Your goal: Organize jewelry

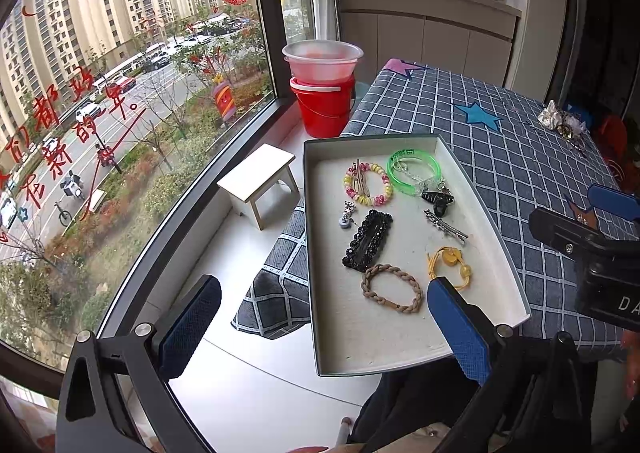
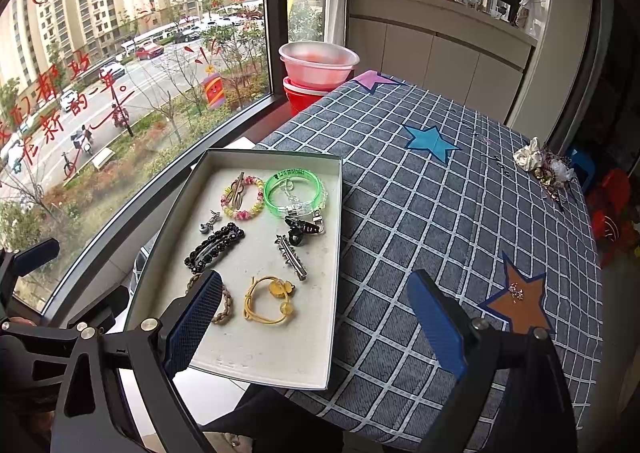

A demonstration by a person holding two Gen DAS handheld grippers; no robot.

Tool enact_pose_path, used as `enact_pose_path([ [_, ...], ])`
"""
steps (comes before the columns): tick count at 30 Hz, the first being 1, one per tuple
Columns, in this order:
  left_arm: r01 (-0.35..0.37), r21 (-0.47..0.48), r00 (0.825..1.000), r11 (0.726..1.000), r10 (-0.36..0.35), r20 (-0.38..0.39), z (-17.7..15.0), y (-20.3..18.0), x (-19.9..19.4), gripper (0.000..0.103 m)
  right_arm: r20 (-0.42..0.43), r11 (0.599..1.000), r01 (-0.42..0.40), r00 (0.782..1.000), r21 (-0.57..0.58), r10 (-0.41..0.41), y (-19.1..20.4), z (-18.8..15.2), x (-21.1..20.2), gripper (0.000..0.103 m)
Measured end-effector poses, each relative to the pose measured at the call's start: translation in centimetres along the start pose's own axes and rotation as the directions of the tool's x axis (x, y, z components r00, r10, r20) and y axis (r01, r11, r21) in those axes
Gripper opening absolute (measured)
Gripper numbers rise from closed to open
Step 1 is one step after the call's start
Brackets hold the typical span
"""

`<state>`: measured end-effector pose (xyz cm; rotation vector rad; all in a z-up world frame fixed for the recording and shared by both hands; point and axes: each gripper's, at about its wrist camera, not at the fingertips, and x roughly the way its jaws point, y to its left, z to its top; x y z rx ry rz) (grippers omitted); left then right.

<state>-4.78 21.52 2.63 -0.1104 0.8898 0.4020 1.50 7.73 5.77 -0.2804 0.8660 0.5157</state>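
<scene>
In the right wrist view, a finger (image 2: 196, 317) covers part of the braided band (image 2: 226, 307) in the tray (image 2: 335, 273), and the bench (image 2: 460, 213) hides most of the red bucket (image 2: 300, 95). In the left wrist view, a finger (image 1: 460, 323) covers the tray's (image 1: 516, 285) near right edge, and the right gripper (image 1: 592, 237) is cut off by the picture's right edge. The heap (image 1: 560, 121) at the bench's far corner is too small to sort into separate pieces. The print on the green bangle (image 2: 294, 189) is too small to read.
</scene>
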Motion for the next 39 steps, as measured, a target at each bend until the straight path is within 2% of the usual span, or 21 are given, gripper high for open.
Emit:
enact_pose_path([
  [39,0.010,0.005,1.000,1.000,-0.010,-0.015,0.11,0.06,0.52,0.103,-0.006,1.000,-0.007,1.000,0.002,0.007,0.45,-0.57,0.28,0.095],
])
